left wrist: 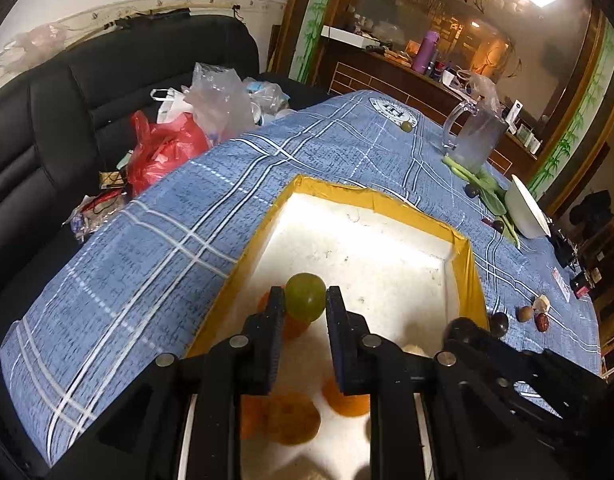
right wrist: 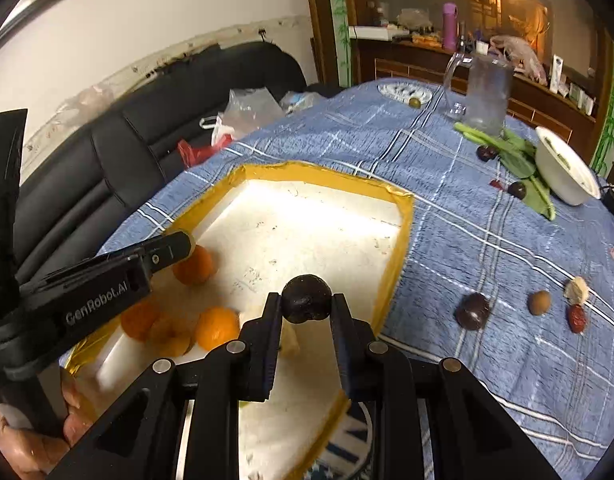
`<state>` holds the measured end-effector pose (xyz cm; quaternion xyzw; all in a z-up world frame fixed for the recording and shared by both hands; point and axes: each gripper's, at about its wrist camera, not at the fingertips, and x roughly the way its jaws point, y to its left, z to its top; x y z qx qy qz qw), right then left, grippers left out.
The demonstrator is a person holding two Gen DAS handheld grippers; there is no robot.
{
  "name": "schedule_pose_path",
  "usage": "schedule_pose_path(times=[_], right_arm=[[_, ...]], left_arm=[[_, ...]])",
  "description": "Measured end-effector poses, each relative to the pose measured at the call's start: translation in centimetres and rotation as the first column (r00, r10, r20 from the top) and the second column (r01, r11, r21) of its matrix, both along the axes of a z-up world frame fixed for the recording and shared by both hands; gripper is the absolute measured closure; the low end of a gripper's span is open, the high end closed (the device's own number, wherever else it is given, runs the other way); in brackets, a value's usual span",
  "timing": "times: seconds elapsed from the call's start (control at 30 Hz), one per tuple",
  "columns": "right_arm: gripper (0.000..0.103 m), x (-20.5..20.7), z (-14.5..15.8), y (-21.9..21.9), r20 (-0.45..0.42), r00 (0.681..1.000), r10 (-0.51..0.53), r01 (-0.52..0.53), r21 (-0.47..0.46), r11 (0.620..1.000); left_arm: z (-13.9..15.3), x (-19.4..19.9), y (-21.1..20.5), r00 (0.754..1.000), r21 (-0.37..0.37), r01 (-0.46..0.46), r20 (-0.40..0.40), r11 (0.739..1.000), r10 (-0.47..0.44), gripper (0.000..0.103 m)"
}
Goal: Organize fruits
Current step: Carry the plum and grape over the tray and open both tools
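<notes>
Left wrist view: closest in, the left gripper [left wrist: 305, 300] has its two black fingers clamped on a round green fruit [left wrist: 305, 297], one pad on each side. The fruit hangs over the white foam box [left wrist: 391, 240], whose rim is wrapped in yellow tape. Below and behind the fingers several oranges [left wrist: 293, 418] lie on the box floor, blurred. To the right of the fingers, past the box's right rim, a dark round fruit [left wrist: 499, 323], a small brown fruit [left wrist: 525, 314] and a red date [left wrist: 542, 321] lie on the blue checked tablecloth [left wrist: 167, 240]. Far ahead stand a glass jug [left wrist: 475, 136] and a white bowl [left wrist: 527, 208], tipped on its side, with green leaves [left wrist: 489, 192] between them.

Right wrist view: nearest, the right gripper [right wrist: 306, 300] is clamped on a dark, nearly black round fruit [right wrist: 307, 299], held above the foam box [right wrist: 307, 216] near its right rim. To the left the left gripper [right wrist: 179, 246] reaches in over the box's left side; its tip is seen side-on above an orange [right wrist: 195, 266]. More oranges [right wrist: 217, 326] lie just left of the right gripper's fingers. At the lower left edge a hand [right wrist: 31, 444] grips the left tool's handle. To the right, on the tablecloth [right wrist: 487, 240], lie a dark fruit [right wrist: 473, 311], a brown fruit [right wrist: 539, 302] and a red date [right wrist: 577, 318].
</notes>
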<state>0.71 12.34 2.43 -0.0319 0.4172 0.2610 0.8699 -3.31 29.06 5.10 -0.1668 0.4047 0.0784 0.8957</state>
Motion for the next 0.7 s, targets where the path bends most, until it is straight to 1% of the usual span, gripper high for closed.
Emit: schedule_pose_path(times=[0.07, 0.2, 0.23, 0.3, 0.37, 0.43, 0.47, 0.53, 0.57, 0.6, 0.63, 0.67, 0.7], right_arm=[[0.076, 0.8, -0.4, 0.3, -0.02, 1.0, -0.002, 0.002, -0.004, 1.0], [0.076, 1.9, -1.1, 0.8, -0.04, 0.999, 0.0, 0.0, -0.017, 1.0], [0.076, 2.0, -1.2, 0.9, -0.043, 0.999, -0.001, 0.0, -0.017, 1.0], [0.076, 2.3, -1.5, 1.0, -0.047, 0.999, -0.003, 0.002, -0.017, 1.0], [0.076, 2.5, -1.7, 1.1, -0.05, 0.999, -0.006, 0.005, -0.014, 1.0], [0.076, 2.5, -1.8, 1.1, -0.048, 0.999, -0.004, 0.003, -0.014, 1.0], [0.075, 2.5, -1.8, 1.2, -0.049, 0.999, -0.003, 0.002, -0.011, 1.0], [0.07, 2.4, -1.8, 1.1, -0.055, 0.999, -0.001, 0.002, 0.007, 1.0], [0.066, 2.5, -1.8, 1.0, -0.056, 0.998, 0.0, 0.001, 0.018, 1.0], [0.061, 2.4, -1.7, 1.0, -0.054, 0.999, 0.002, -0.001, 0.026, 1.0], [0.059, 2.2, -1.6, 1.0, -0.048, 0.999, 0.002, -0.001, 0.029, 1.0], [0.053, 2.1, -1.4, 0.9, -0.042, 0.999, 0.0, 0.001, 0.031, 1.0], [0.052, 1.9, -1.3, 0.9, -0.036, 0.999, -0.001, 0.002, 0.035, 0.999]], left_arm=[[0.0, 0.5, -0.1, 1.0, 0.007, 0.005, -0.009, 1.0, -0.005, 0.083], [-0.3, 1.2, -0.2, 1.0, -0.01, 0.02, -0.018, 1.0, -0.02, 0.082], [-0.3, 1.1, -0.2, 1.0, -0.004, 0.018, -0.014, 1.0, -0.018, 0.081], [-0.3, 1.2, -0.3, 1.0, -0.002, 0.019, -0.012, 1.0, -0.019, 0.073], [-0.2, 1.2, -0.4, 1.0, -0.008, 0.019, -0.008, 1.0, -0.019, 0.053], [-0.3, 1.2, -0.2, 1.0, -0.021, 0.011, -0.009, 1.0, -0.012, 0.044], [-0.3, 1.1, -0.1, 1.0, -0.028, 0.007, -0.009, 1.0, -0.007, 0.043], [-0.3, 1.0, 0.2, 1.0, -0.044, 0.003, -0.005, 0.999, -0.003, 0.043], [-0.2, 0.8, 0.4, 1.0, -0.063, 0.003, 0.004, 0.998, -0.002, 0.043], [-0.1, 0.6, 0.4, 1.0, -0.07, 0.002, 0.009, 0.998, -0.001, 0.043], [0.2, 0.4, 0.4, 1.0, -0.073, 0.0, 0.016, 0.997, 0.001, 0.043], [0.4, 0.1, 0.4, 1.0, -0.074, -0.001, 0.024, 0.997, 0.003, 0.042], [0.7, -0.1, 0.4, 1.0, -0.076, -0.001, 0.031, 0.997, 0.003, 0.042]])
